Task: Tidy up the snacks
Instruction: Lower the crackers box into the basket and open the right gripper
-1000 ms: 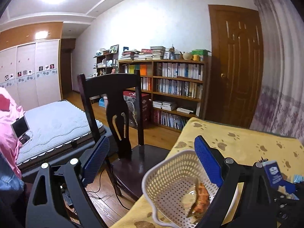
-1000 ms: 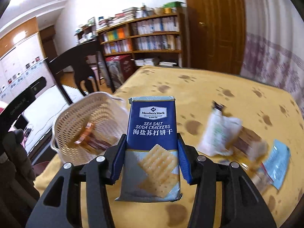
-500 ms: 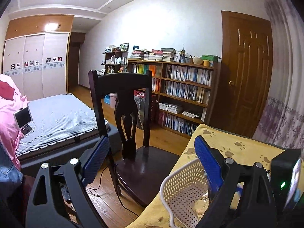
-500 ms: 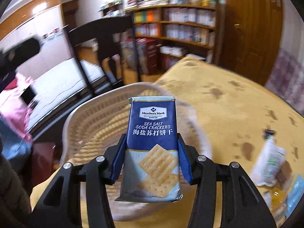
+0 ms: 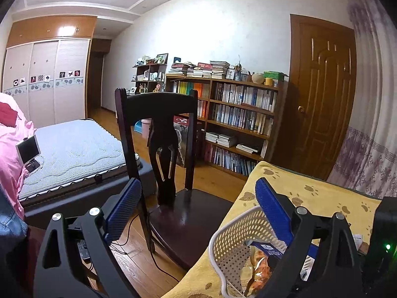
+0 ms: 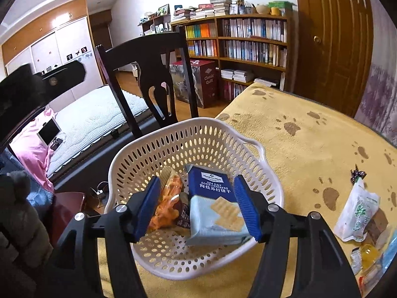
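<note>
Left gripper [image 5: 196,193]: hung idle at the table's near-left edge, tongs spread wide with nothing between them; its right finger stood over the basket rim.
Orange snack bag [image 6: 168,198]: lay in the basket's left half, touching the cracker pack's left side.
Basket [image 6: 139,149]: white perforated plastic, on the yellow paw-print cloth [image 6: 310,144] near the table's left edge.
Cracker pack [image 6: 213,206]: blue sea salt soda crackers, lying flat on the basket floor, label up, its near end toward the rim.
Right gripper [image 6: 197,204]: above the basket, tongs parted wide to either side of the pack and apparently clear of it.
Step in hand: releasing the crackers; best finished by lifting straight up and back, so neither pad snags the wrapper or nudges the light basket toward the edge.
Remaining snacks [image 6: 357,213]: a white-and-green pouch and several small packets lay well to the right on the cloth, next to be gathered.
</note>
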A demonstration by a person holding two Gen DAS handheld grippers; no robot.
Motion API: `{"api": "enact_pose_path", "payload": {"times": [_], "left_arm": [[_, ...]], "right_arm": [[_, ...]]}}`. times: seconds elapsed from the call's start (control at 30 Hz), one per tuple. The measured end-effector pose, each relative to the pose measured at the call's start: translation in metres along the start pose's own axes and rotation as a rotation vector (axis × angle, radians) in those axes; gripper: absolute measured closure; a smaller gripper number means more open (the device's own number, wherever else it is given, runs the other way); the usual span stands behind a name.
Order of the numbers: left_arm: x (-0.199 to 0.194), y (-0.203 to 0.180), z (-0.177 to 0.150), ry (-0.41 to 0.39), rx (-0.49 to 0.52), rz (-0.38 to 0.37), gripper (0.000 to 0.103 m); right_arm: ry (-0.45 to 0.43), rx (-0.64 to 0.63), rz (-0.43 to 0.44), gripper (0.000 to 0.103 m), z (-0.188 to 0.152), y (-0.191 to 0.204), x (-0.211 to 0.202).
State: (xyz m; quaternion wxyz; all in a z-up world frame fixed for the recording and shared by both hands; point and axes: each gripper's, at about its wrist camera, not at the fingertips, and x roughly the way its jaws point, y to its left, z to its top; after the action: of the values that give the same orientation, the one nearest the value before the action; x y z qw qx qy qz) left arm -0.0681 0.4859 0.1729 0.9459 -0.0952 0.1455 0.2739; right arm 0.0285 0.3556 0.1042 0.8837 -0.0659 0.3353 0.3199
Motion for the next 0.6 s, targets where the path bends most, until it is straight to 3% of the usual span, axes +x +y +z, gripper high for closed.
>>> {"api": "enact_pose_path", "payload": {"times": [0.37,0.6], "left_arm": [[-0.002,-0.006,-0.003,0.006,0.02,-0.018,0.008],[-0.005,-0.025,-0.009,0.013,0.071,-0.04,0.008]], "right_arm": [[-0.098,-0.069,-0.249,0.039,-0.012,-0.001,-0.027],[-0.092,-0.001,-0.318,0.039,-0.022,-0.03,-0.041]]}}
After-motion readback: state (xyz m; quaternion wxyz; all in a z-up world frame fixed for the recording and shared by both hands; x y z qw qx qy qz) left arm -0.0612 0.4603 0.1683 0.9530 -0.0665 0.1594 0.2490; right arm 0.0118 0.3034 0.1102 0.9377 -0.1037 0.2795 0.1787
